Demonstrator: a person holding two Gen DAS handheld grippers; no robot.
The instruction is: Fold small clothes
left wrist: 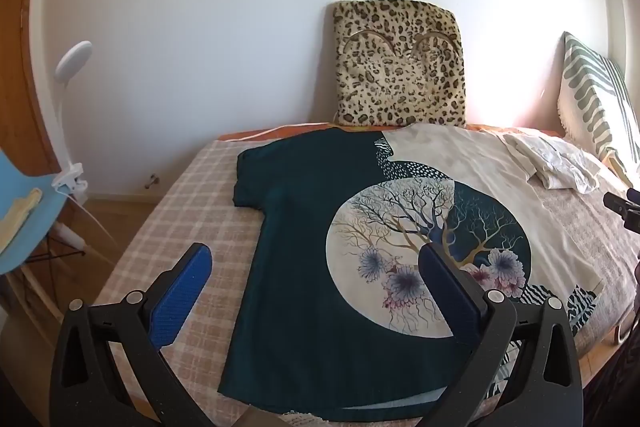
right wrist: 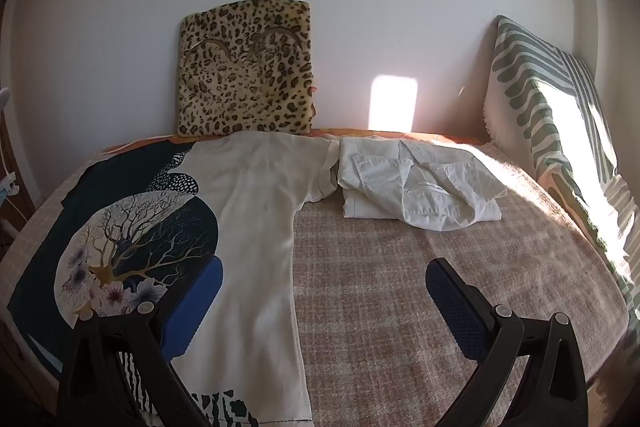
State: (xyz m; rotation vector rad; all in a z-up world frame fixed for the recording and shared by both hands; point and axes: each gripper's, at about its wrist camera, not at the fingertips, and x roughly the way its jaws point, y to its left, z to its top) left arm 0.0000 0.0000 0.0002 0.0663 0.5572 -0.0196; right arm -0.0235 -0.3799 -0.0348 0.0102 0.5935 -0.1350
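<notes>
A T-shirt (left wrist: 304, 235), dark teal on one half and cream on the other with a round tree-and-flowers print, lies spread flat on the bed; it also shows in the right wrist view (right wrist: 248, 227). My left gripper (left wrist: 316, 263) is open and empty above its lower part, its fingers straddling the teal half. My right gripper (right wrist: 324, 279) is open and empty above the shirt's cream side edge and the bedspread. A folded white garment (right wrist: 416, 191) lies at the far right of the bed, touching the shirt's cream sleeve.
The bed has a beige checked bedspread (right wrist: 400, 287). A leopard-print cushion (left wrist: 400, 67) leans on the wall behind the shirt. A green striped pillow (right wrist: 552, 123) stands at the right. A blue chair (left wrist: 24, 203) and a clip lamp (left wrist: 72, 67) are left of the bed.
</notes>
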